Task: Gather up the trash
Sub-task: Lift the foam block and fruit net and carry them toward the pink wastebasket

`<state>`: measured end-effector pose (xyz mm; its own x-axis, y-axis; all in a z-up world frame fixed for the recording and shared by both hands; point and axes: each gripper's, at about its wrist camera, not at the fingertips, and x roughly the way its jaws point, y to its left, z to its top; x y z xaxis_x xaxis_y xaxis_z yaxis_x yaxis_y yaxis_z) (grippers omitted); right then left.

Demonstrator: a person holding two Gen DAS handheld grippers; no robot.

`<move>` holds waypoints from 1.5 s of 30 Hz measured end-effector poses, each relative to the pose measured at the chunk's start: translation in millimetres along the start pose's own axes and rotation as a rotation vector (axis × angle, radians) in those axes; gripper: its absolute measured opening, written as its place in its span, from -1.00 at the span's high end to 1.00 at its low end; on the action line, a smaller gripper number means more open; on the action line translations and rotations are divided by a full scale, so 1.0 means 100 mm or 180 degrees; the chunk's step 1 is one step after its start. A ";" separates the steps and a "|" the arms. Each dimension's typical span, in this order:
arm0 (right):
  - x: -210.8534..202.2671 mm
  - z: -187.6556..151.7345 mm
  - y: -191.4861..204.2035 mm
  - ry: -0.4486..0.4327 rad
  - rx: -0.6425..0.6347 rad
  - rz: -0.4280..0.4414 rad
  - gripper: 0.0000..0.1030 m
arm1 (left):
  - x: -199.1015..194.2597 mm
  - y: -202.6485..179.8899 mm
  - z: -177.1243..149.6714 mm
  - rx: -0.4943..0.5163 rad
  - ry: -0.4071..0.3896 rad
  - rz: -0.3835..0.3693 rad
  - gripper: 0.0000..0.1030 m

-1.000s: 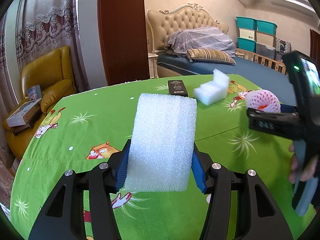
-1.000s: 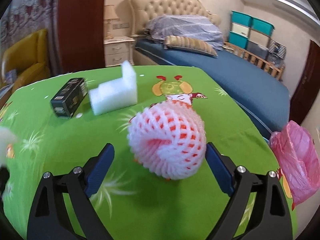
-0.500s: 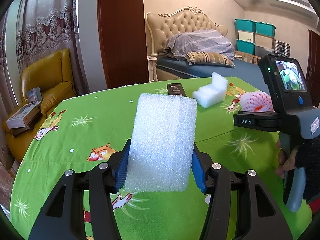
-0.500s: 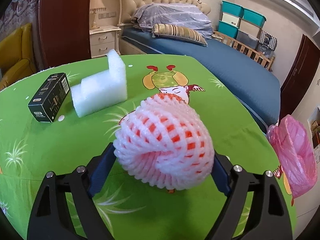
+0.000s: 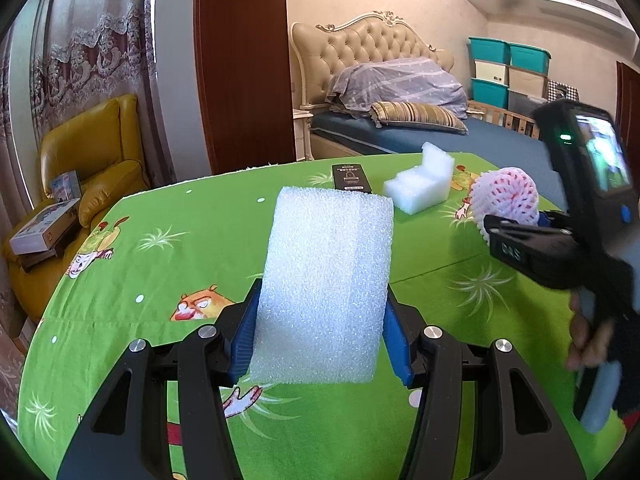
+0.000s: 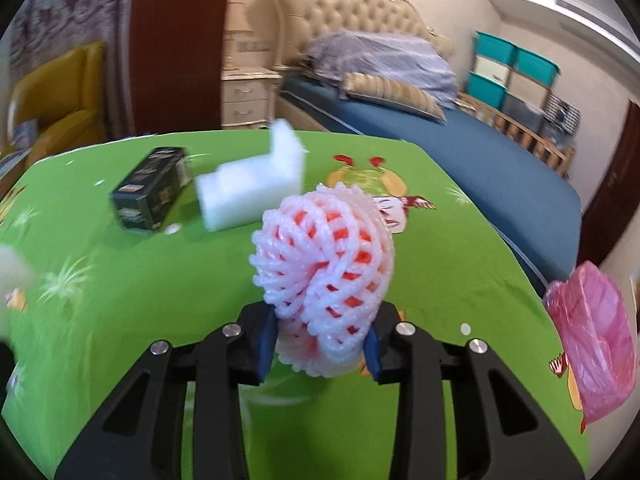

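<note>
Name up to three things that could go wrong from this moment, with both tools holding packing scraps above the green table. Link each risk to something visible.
1. The right tool has just been closing on the foam fruit net; it grips only the net's lower edge, so the springy mesh might slip out.
2. The left tool clamps the tall foam block low down; it could tip or twist.
3. The pink bag hangs at the table's edge, so a drop could miss.

On the table (image 6: 460,240), the stepped foam piece (image 6: 248,192) lies just right of the box (image 6: 152,190), the foam net (image 6: 324,276) nearer than both, the bag (image 6: 592,340) at its right edge.
</note>
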<state>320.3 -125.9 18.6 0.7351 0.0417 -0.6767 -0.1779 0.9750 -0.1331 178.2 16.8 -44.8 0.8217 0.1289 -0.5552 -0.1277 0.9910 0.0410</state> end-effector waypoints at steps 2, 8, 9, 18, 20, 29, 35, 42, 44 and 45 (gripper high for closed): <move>-0.12 -0.05 0.01 -0.0036 -0.0014 0.0117 0.33 | 0.00 0.00 0.00 0.0006 0.0003 0.0007 0.00; -0.46 -0.20 -0.01 -0.0134 -0.0103 0.0335 0.33 | 0.00 -0.02 0.00 0.0050 -0.0002 0.0042 0.00; -0.52 -0.24 -0.01 -0.0150 -0.0114 0.0356 0.33 | 0.01 -0.03 0.00 0.0060 0.0001 0.0051 0.00; -0.78 -0.51 -0.21 -0.0226 -0.0107 0.0414 0.32 | 0.01 -0.12 -0.01 0.0181 0.0020 0.0158 0.00; -0.80 -0.57 -0.28 -0.0231 -0.0090 0.0421 0.32 | 0.02 -0.15 -0.01 0.0218 0.0031 0.0189 0.00; -0.90 -0.78 -0.57 -0.0278 0.0054 0.0482 0.32 | 0.00 -0.22 -0.01 0.0339 -0.0012 0.0294 0.02; -1.04 -0.88 -0.70 -0.0415 0.0082 0.0521 0.31 | -0.03 -0.26 -0.03 0.0411 -0.0051 0.0290 0.02; -1.19 -1.03 -0.95 -0.0493 0.0134 0.0533 0.31 | -0.05 -0.30 -0.03 0.0395 -0.0029 0.0143 0.02; -1.23 -1.09 -1.04 -0.0519 0.0152 0.0511 0.31 | -0.07 -0.34 -0.05 0.0361 0.0013 0.0060 0.02; -1.24 -1.11 -1.06 -0.0524 0.0157 0.0505 0.31 | -0.09 -0.38 -0.06 0.0380 -0.0002 0.0029 0.02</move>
<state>175.5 -258.7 36.5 0.7980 0.2265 -0.5585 -0.2706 0.9627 0.0038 172.0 -22.3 -46.1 0.8212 0.1377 -0.5538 -0.0681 0.9872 0.1446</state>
